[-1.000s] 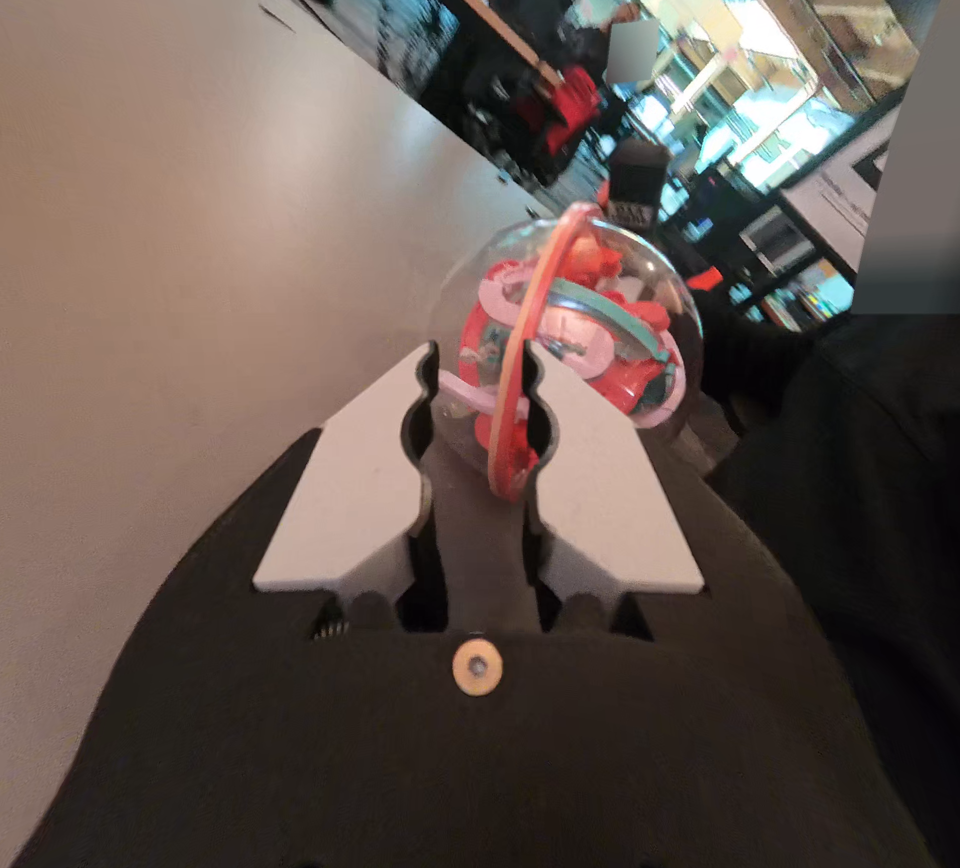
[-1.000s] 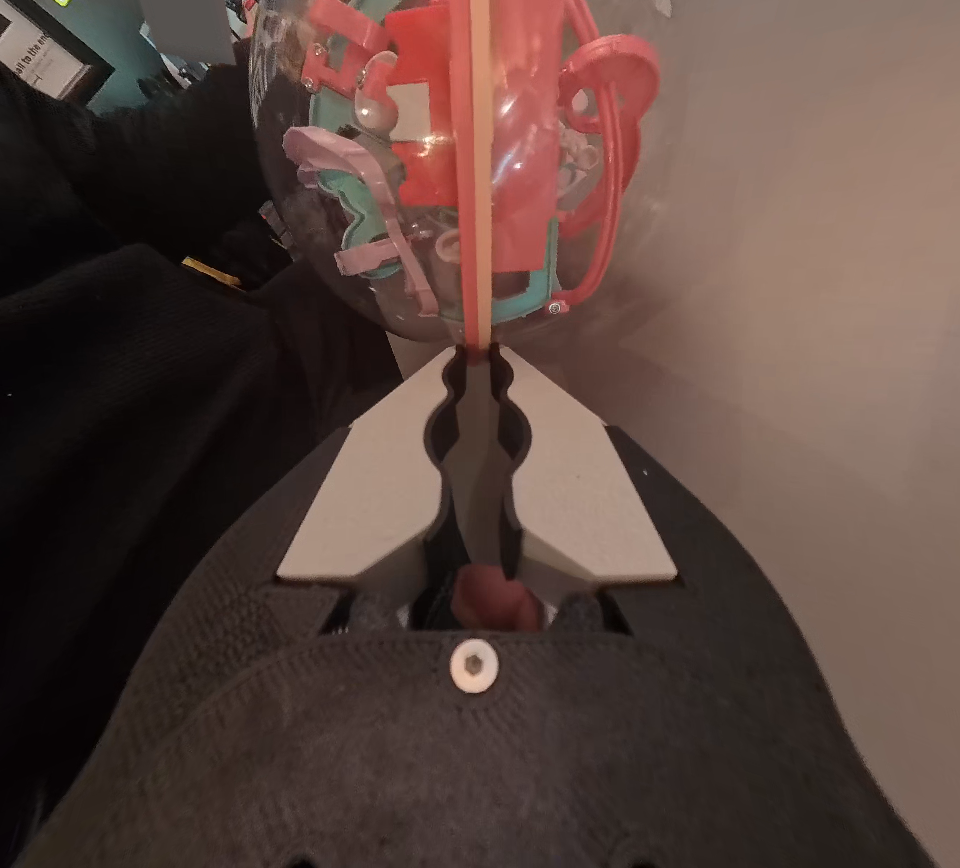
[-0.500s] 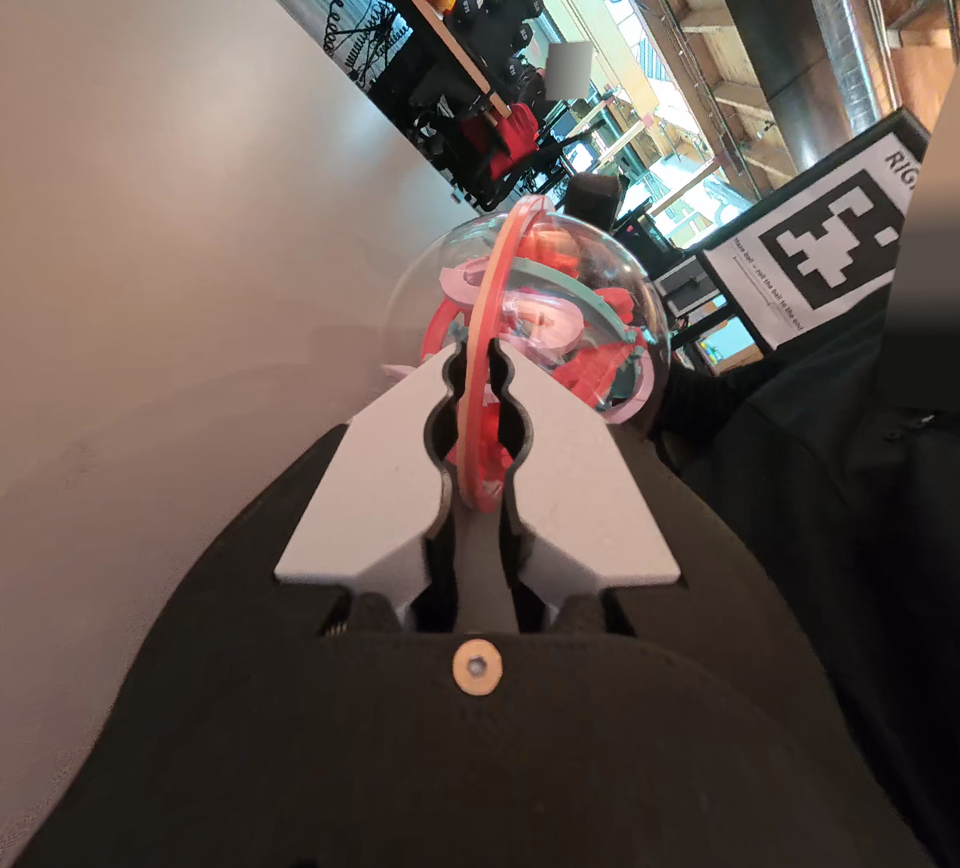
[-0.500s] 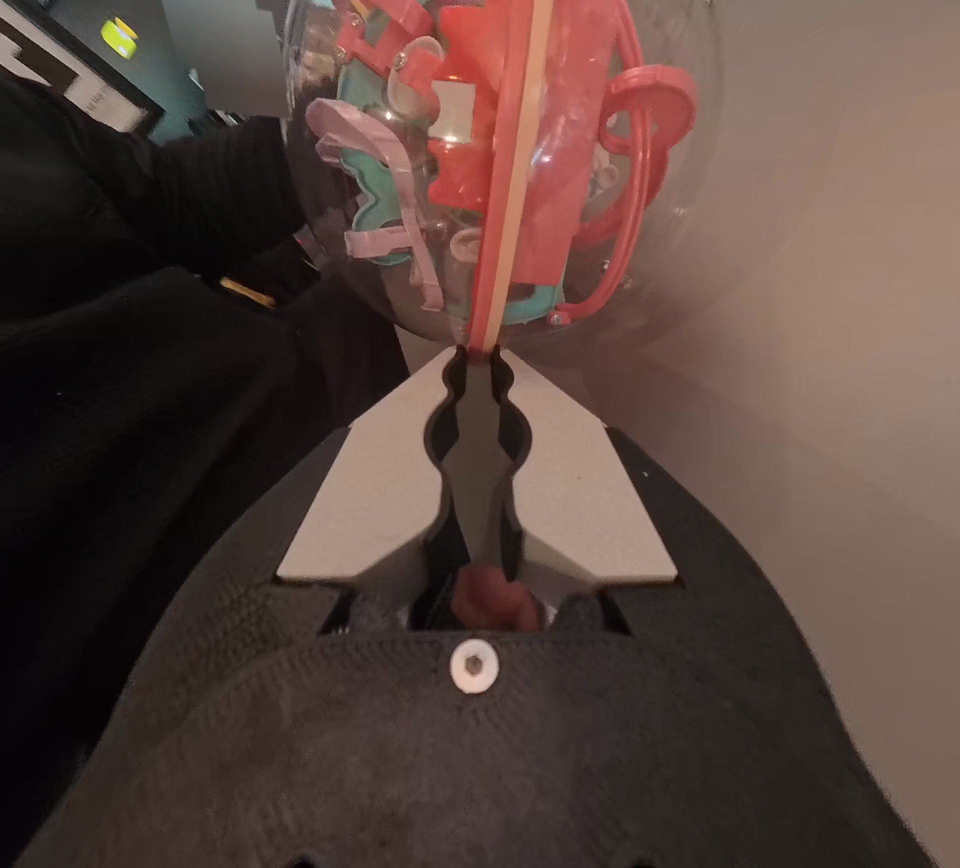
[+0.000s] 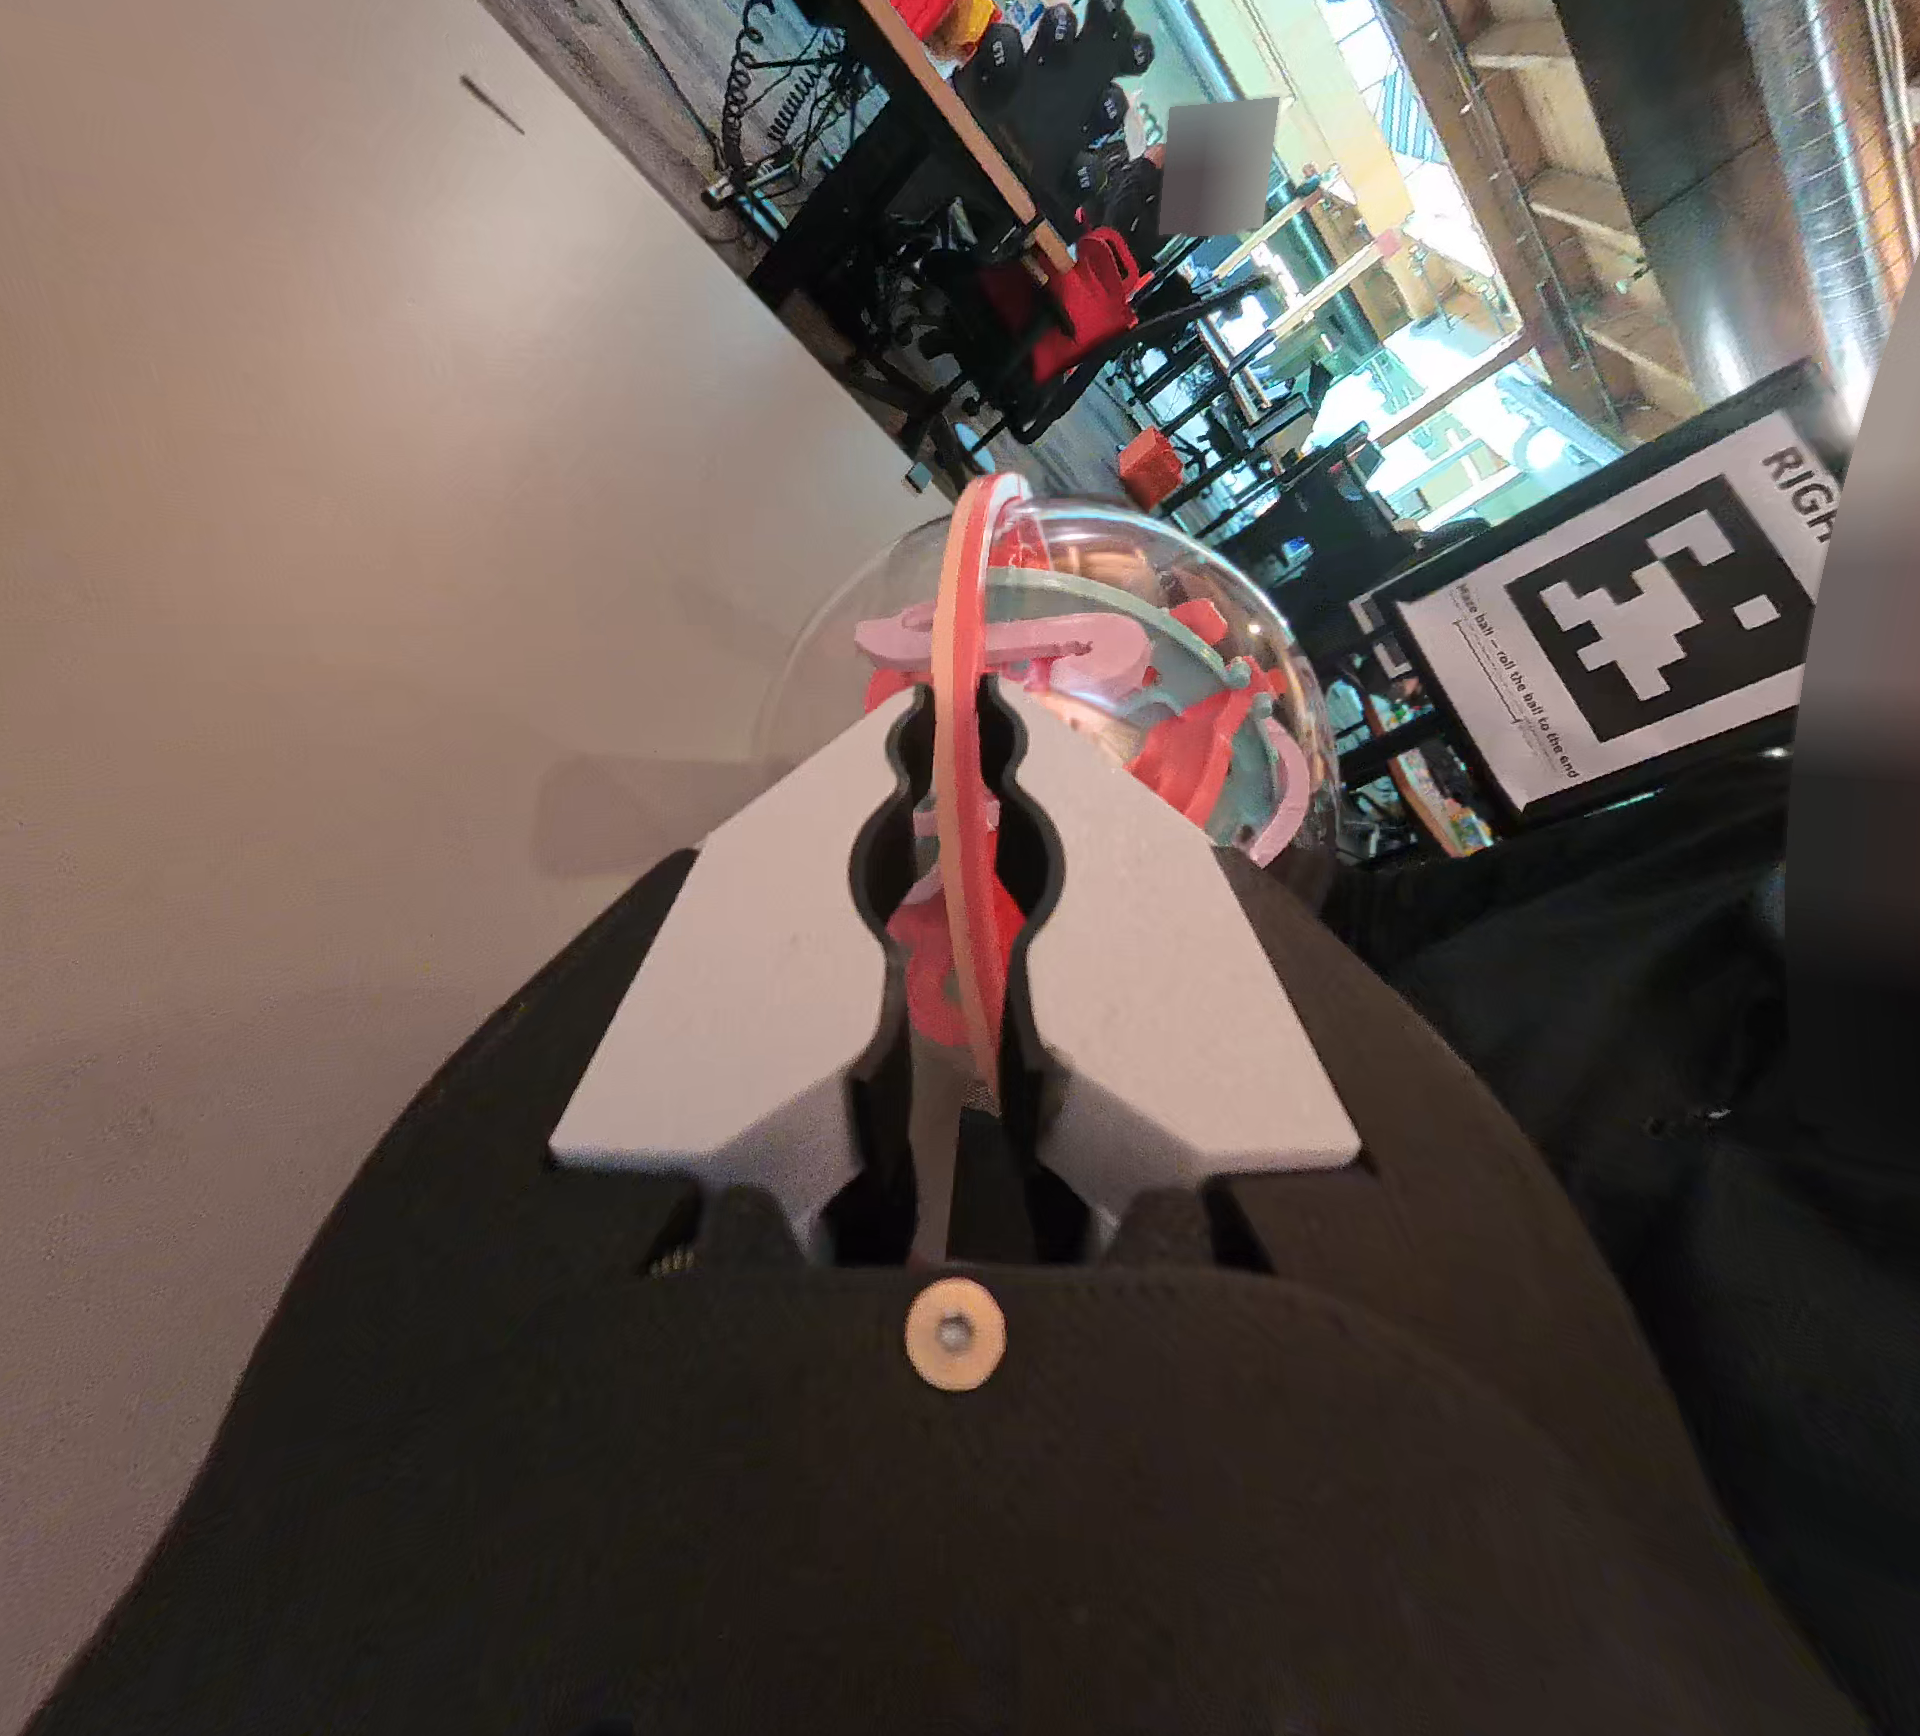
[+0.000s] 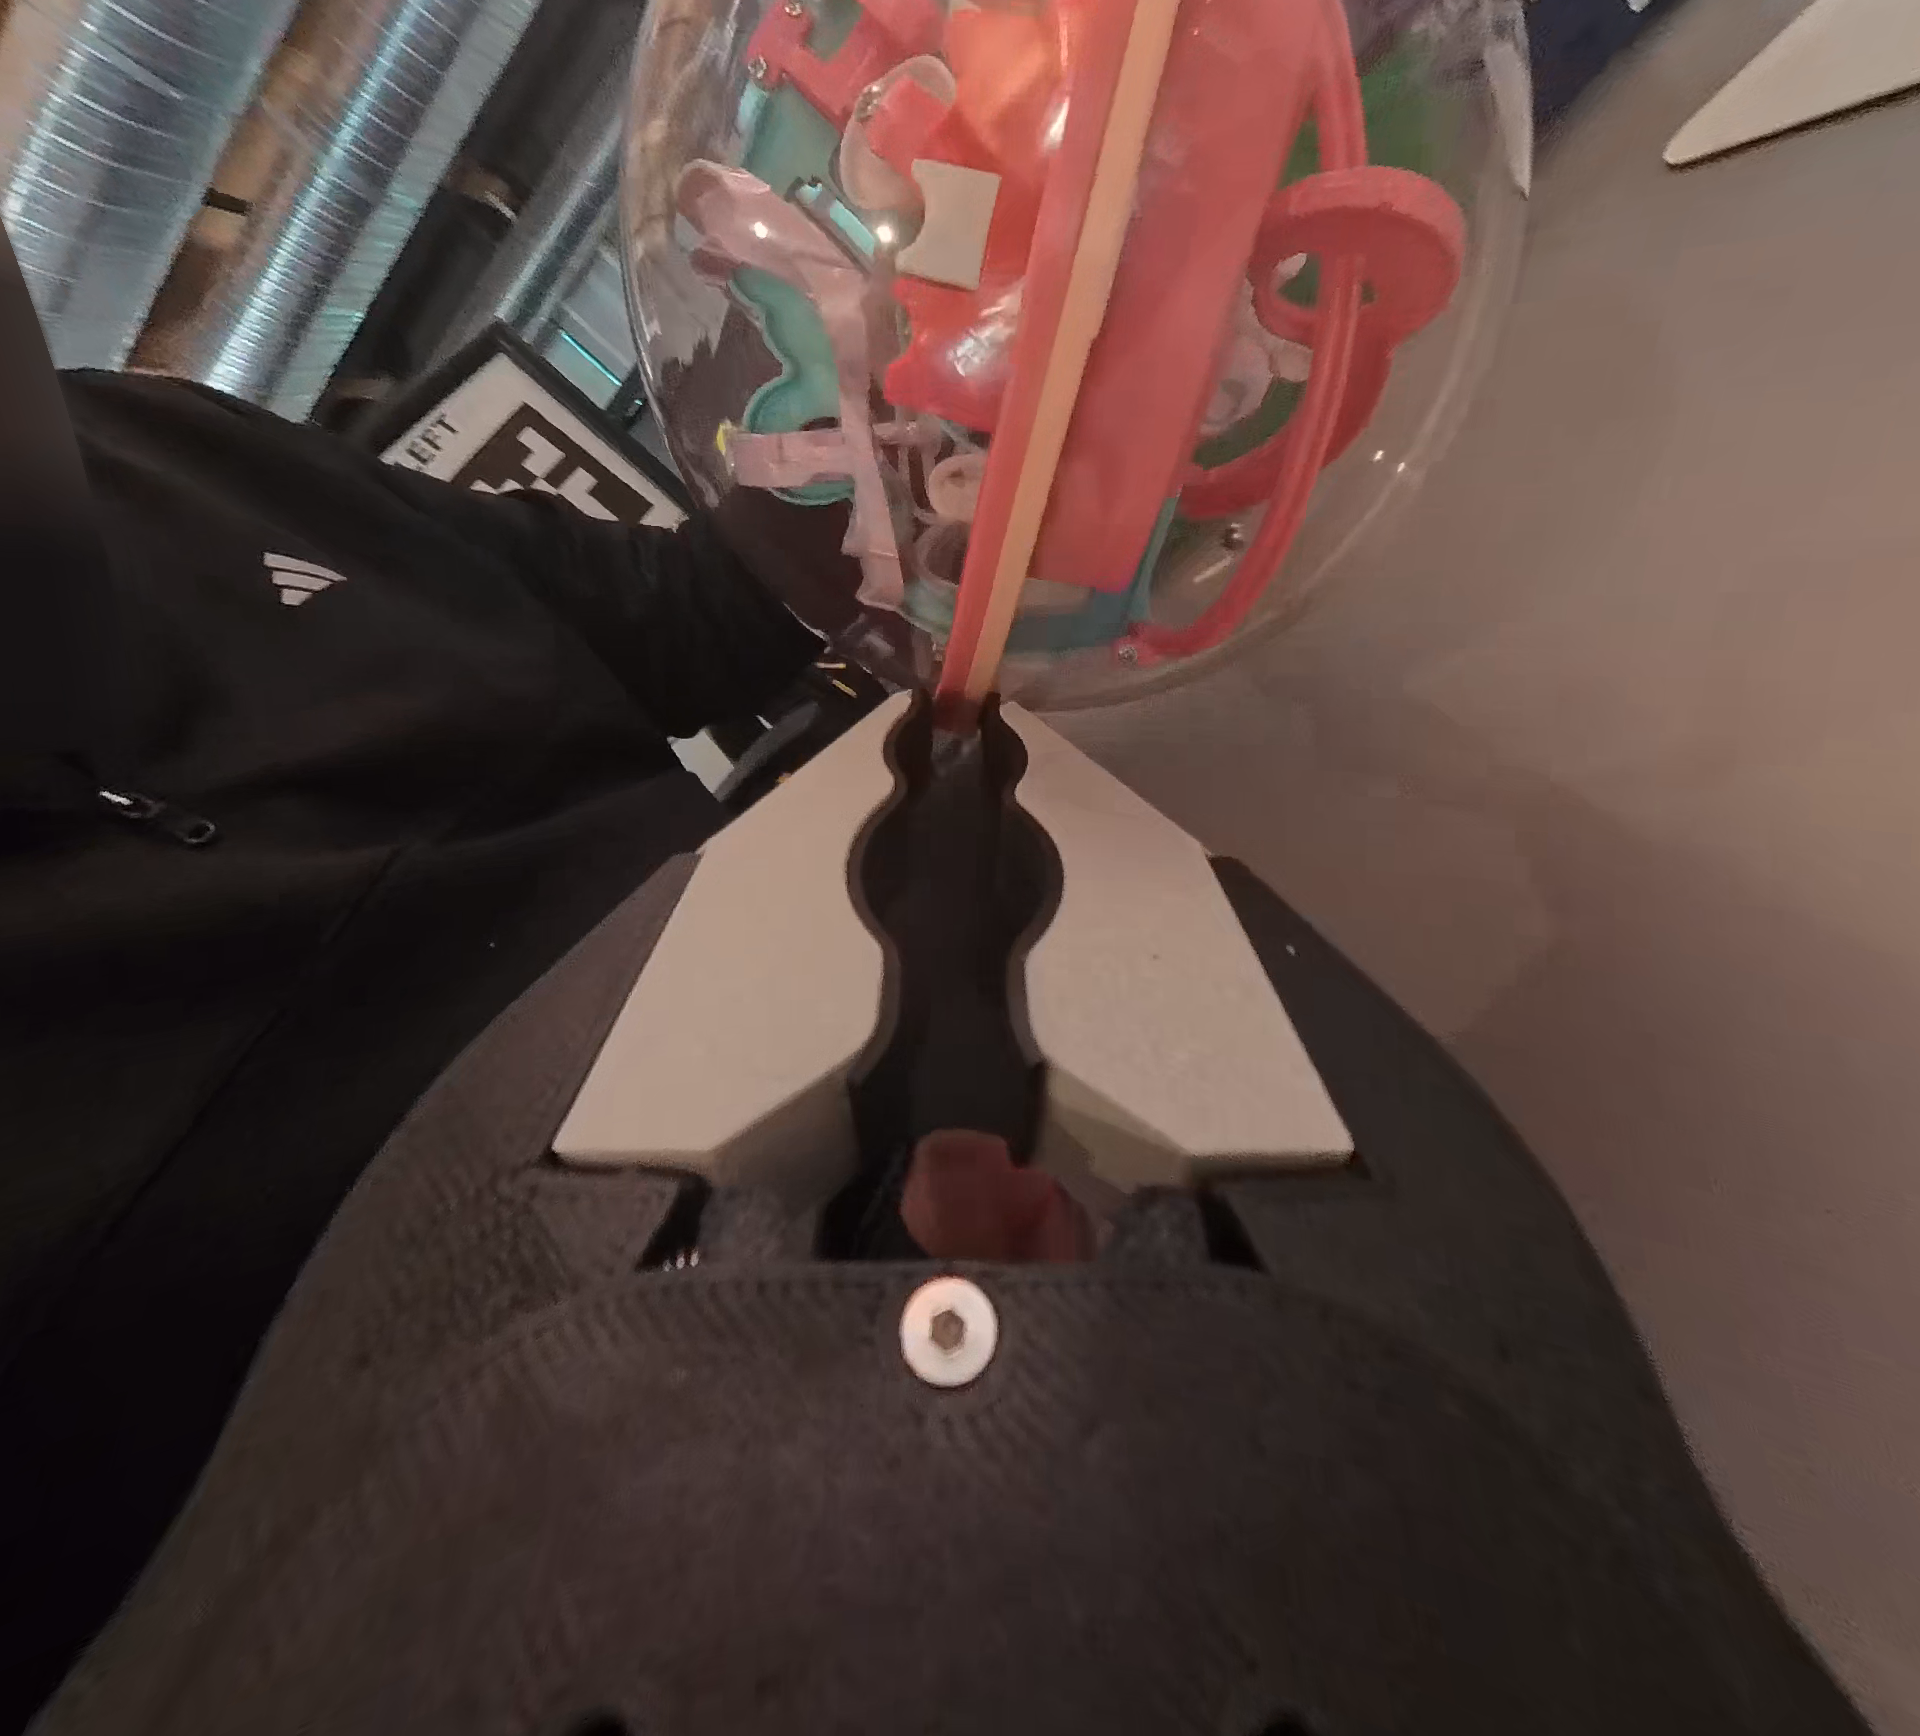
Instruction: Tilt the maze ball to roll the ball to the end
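Closing down since a second ago, my left gripper (image 5: 958,730) has gone from loosely straddling the maze ball's (image 5: 1049,678) red rim (image 5: 961,606) to pinching it between both fingers. My right gripper (image 6: 956,720) stays clamped on the same rim (image 6: 1081,232) from the opposite side. With both ends gripped, I judge I can start tilting under control. Held off the pale table (image 6: 1662,647), the clear ball shows red, teal and pink tracks inside; I can't pick out the little ball.

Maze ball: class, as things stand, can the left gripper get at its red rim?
Yes, it seems so: the left gripper already straddles the red rim of the maze ball, nothing between.
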Tool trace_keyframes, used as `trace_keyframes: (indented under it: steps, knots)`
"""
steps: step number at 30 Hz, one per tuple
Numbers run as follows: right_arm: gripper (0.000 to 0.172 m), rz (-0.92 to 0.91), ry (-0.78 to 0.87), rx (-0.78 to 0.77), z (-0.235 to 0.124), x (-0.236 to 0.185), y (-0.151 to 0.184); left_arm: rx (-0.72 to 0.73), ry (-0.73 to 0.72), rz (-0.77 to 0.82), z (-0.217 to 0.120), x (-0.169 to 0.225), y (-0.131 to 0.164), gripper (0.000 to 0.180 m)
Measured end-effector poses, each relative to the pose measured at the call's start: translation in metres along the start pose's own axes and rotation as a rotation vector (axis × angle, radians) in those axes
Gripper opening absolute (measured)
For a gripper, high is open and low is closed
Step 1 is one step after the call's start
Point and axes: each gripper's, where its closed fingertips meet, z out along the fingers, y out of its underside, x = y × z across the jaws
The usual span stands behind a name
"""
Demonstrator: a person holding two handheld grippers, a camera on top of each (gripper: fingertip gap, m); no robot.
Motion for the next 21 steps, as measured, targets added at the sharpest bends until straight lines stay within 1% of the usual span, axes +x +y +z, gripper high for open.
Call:
trace_keyframes:
  steps: [6,8,11,16,21]
  knots:
    - [0.007,-0.033,-0.044,0.06,0.014,-0.008,-0.014,-0.029,-0.063,0.11,0.0,0.03,-0.029,0.007]
    - [0.006,-0.074,-0.038,0.054,0.021,-0.008,-0.018,-0.037,-0.063,0.176,0.001,0.05,-0.04,0.007]
    - [0.007,-0.129,-0.063,0.045,0.033,-0.015,-0.029,-0.059,-0.119,0.313,0.0,0.079,-0.057,0.007]
    - [0.007,-0.207,-0.143,0.066,0.048,-0.041,-0.058,-0.066,-0.19,0.437,-0.005,0.118,-0.087,0.007]
    - [0.007,-0.253,-0.222,0.1,0.055,-0.074,-0.08,-0.095,-0.251,0.486,-0.009,0.136,-0.113,0.007]
